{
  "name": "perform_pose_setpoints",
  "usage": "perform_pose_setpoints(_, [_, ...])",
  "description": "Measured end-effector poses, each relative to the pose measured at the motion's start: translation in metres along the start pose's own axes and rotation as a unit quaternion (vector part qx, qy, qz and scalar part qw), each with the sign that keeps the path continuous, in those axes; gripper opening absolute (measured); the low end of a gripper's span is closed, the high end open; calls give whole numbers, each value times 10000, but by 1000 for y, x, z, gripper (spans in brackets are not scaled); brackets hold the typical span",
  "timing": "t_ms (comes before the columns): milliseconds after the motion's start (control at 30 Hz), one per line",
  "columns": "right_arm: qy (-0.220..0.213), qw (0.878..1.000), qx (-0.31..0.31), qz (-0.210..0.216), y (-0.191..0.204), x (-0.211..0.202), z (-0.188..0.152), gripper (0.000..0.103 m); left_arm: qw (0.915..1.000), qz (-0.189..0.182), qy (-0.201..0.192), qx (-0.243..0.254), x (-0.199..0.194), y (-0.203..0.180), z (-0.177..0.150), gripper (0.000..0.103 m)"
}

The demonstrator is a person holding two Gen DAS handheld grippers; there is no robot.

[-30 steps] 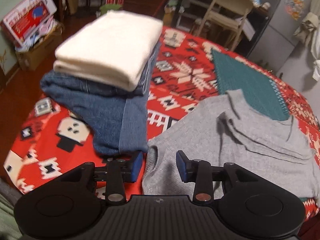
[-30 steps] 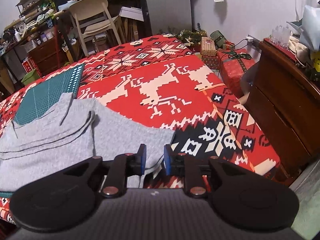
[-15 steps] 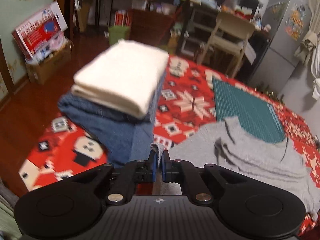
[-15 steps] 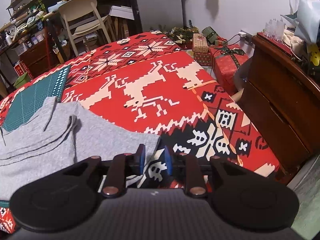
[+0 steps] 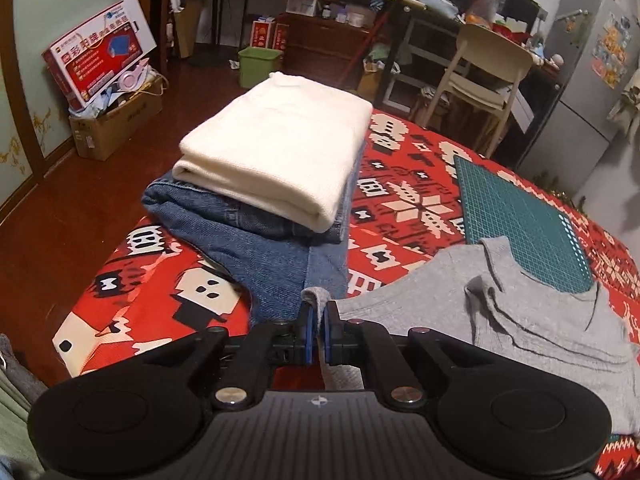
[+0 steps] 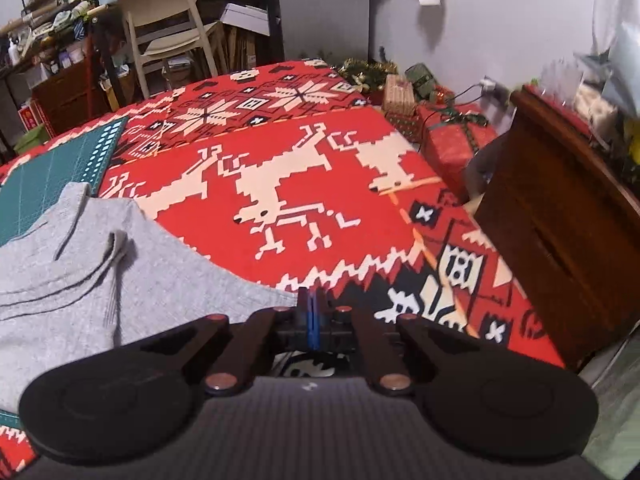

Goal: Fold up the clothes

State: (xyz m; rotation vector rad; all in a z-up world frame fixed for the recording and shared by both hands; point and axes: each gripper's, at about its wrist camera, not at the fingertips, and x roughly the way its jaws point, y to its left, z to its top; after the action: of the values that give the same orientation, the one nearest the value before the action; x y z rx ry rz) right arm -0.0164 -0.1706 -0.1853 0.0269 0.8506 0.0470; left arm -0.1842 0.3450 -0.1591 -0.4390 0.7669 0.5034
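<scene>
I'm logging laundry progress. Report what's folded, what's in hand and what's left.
Done: a cream garment lies folded on folded jeans. In hand: the left gripper and right gripper, jaws closed, each pinch a near corner of the grey shirt. Left: the shirt lies spread out, unfolded and unstacked.

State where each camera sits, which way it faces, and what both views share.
Left wrist: rides the left gripper, facing the folded cream cloth stacked on blue denim jeans; only gripper fingers show.
Right wrist: rides the right gripper, facing the red patterned tablecloth; only gripper fingers show.
Shared: grey knit garment, green cutting mat, tablecloth.
</scene>
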Motion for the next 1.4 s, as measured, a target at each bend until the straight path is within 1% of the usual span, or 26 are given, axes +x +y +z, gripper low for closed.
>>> perform_pose_setpoints(100, [-126, 9996, 224, -80, -9, -6, 3, 0, 10000, 55, 19, -57, 0, 6, -1, 4])
perform_pose_setpoints(167, [-100, 9994, 335, -66, -15, -3, 3, 0, 9999, 71, 78, -48, 5, 8, -3, 4])
perform_pose_setpoints(267, [-52, 9992, 319, -233, -17, 4, 0, 1, 9998, 115, 156, 7, 14, 8, -7, 5])
perform_pose_setpoints(300, [-50, 9990, 342, -276, -19, 6, -1, 2, 9997, 168, 166, 46, 17, 7, -9, 9])
perform_pose_setpoints(333, [-72, 9989, 373, -281, -20, 5, -1, 6, 9996, 210, 161, 48, 18, 7, -10, 15])
perform_pose_setpoints(367, [-107, 9988, 393, -270, -21, 3, -1, 8, 9996, 225, 142, 17, 18, 9, -10, 16])
perform_pose_setpoints(433, [-178, 9986, 434, -248, -23, -2, -2, 8, 9996, 239, 104, -53, 18, 12, -10, 24])
perform_pose_setpoints(467, [-213, 9985, 454, -238, -25, -4, -2, 9, 9997, 225, 85, -103, 16, 15, -9, 26])
perform_pose_setpoints(500, [-248, 9983, 474, -227, -26, -6, -2, 10, 9996, 225, 65, -145, 13, 18, -8, 30])
perform_pose_setpoints(533, [-286, 9983, 473, -207, -26, -9, -1, 12, 9995, 248, 36, -167, 11, 21, -8, 32])
perform_pose_setpoints(600, [-367, 9983, 430, -135, -23, -18, 3, 14, 9993, 328, -61, -151, 4, 25, -6, 32])
perform_pose_setpoints(667, [-431, 9984, 368, 4, -18, -27, 7, 22, 9991, 385, -183, -55, -5, 26, -3, 32])
perform_pose_setpoints(700, [-450, 9984, 325, 104, -14, -30, 9, 23, 9991, 361, -236, -13, -8, 25, -1, 34])
perform_pose_setpoints(767, [-483, 9982, 209, 302, -4, -37, 12, 24, 9994, 164, -305, 50, -14, 20, 4, 34])
perform_pose_setpoints(867, [-516, 9969, -217, 559, 21, -43, 16, 28, 9986, -343, -333, 206, -14, 1, 11, 35])
perform_pose_setpoints(967, [-534, 9927, -757, 769, 48, -42, 16, 30, 9951, -762, -326, 546, -4, -24, 13, 35])
perform_pose_setpoints(1033, [-513, 9885, -1103, 902, 67, -40, 16, 30, 9914, -983, -215, 836, 8, -42, 12, 35])
perform_pose_setpoints(1133, [-332, 9841, -1402, 1043, 88, -28, 15, 29, 9842, -1173, 76, 1324, 30, -66, 9, 33])
perform_pose_setpoints(1200, [-213, 9830, -1495, 1043, 100, -17, 16, 29, 9804, -1199, 280, 1535, 42, -80, 5, 27])
perform_pose_setpoints(1233, [-161, 9826, -1530, 1039, 104, -12, 16, 29, 9787, -1227, 326, 1616, 46, -85, 4, 25])
perform_pose_setpoints(1333, [-17, 9816, -1615, 1017, 113, 1, 19, 29, 9730, -1262, 397, 1892, 54, -99, -1, 25])
perform_pose_setpoints(1400, [69, 9810, -1681, 968, 118, 10, 20, 29, 9697, -1210, 416, 2082, 57, -106, -4, 25])
